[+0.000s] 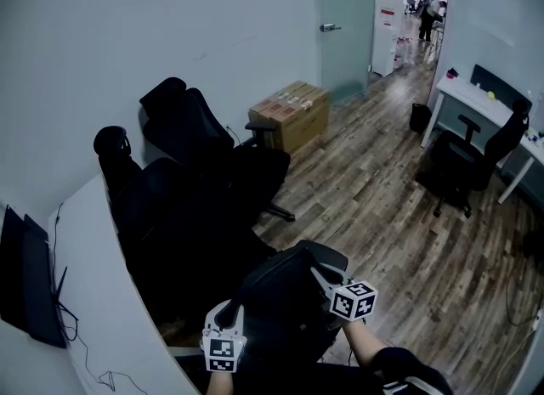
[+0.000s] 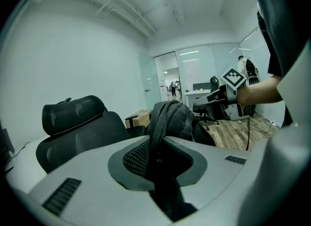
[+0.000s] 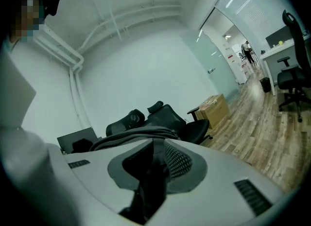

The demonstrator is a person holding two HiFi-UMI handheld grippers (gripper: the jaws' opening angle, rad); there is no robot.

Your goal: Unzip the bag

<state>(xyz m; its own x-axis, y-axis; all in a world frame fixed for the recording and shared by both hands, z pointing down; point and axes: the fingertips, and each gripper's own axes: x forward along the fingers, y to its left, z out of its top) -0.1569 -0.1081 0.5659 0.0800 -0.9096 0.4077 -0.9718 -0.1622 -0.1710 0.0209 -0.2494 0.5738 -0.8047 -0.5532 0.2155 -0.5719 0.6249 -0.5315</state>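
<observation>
The bag point(image 1: 285, 296), a dark backpack, sits low in the head view directly in front of the person, between the two grippers and just beside a row of black office chairs point(image 1: 191, 172). What it rests on cannot be made out.

The left gripper point(image 1: 229, 313) holds the bag's near left side. In the left gripper view its fingers are clamped on a ribbed dark edge of the bag point(image 2: 167, 118), which rises upright from between them. That view also shows the right gripper point(image 2: 224, 94) at the far side of the bag, held by the person's right hand point(image 2: 250, 94).

The right gripper point(image 1: 323, 281) is at the bag's upper right. In the right gripper view its fingers are almost together, pinching a thin dark piece of the bag point(image 3: 138, 135); whether this piece is the zipper pull is too dark to tell.

A curved white surface point(image 1: 93, 274) with a dark monitor point(image 1: 25, 283) runs along the left. A cardboard box point(image 1: 289, 113) stands on the wooden floor point(image 1: 382, 206) beyond the chairs.
</observation>
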